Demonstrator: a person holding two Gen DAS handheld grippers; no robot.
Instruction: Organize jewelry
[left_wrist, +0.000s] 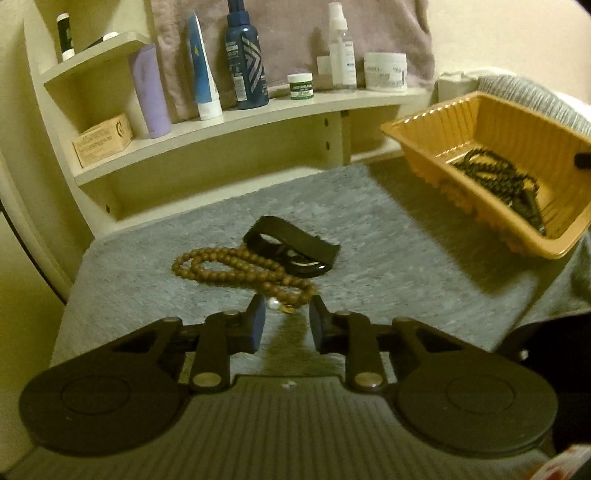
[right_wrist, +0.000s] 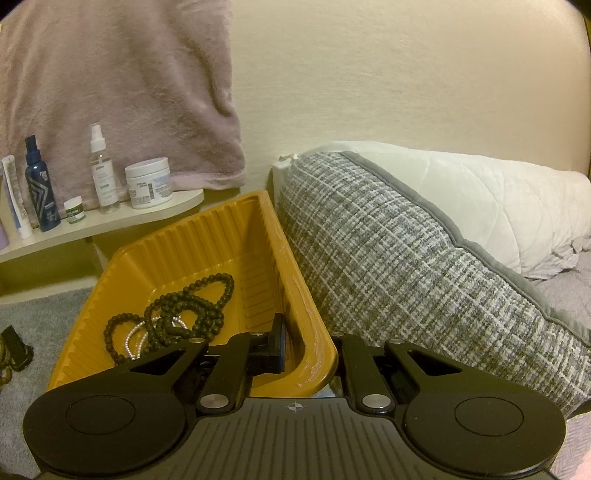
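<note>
A brown bead necklace (left_wrist: 236, 264) lies coiled on the grey fluffy mat (left_wrist: 388, 258), with a black band (left_wrist: 295, 245) touching its far side. My left gripper (left_wrist: 287, 314) hovers low over the necklace's near end. Its jaws stand apart, and a small pearl and gold charm (left_wrist: 280, 305) show between the fingertips without being pressed. My right gripper (right_wrist: 308, 350) is shut on the near corner wall of the yellow ribbed tray (right_wrist: 177, 236), one finger inside and one outside. The tray (left_wrist: 424, 120) sits tilted and holds dark beads (right_wrist: 192, 306) and a pearl strand (right_wrist: 136, 338).
A curved white shelf (left_wrist: 258, 114) behind the mat carries bottles, tubes and jars, with a pink towel (right_wrist: 110, 85) hanging above. A grey woven cushion (right_wrist: 406, 266) and a white pillow (right_wrist: 498, 206) press against the tray's right side.
</note>
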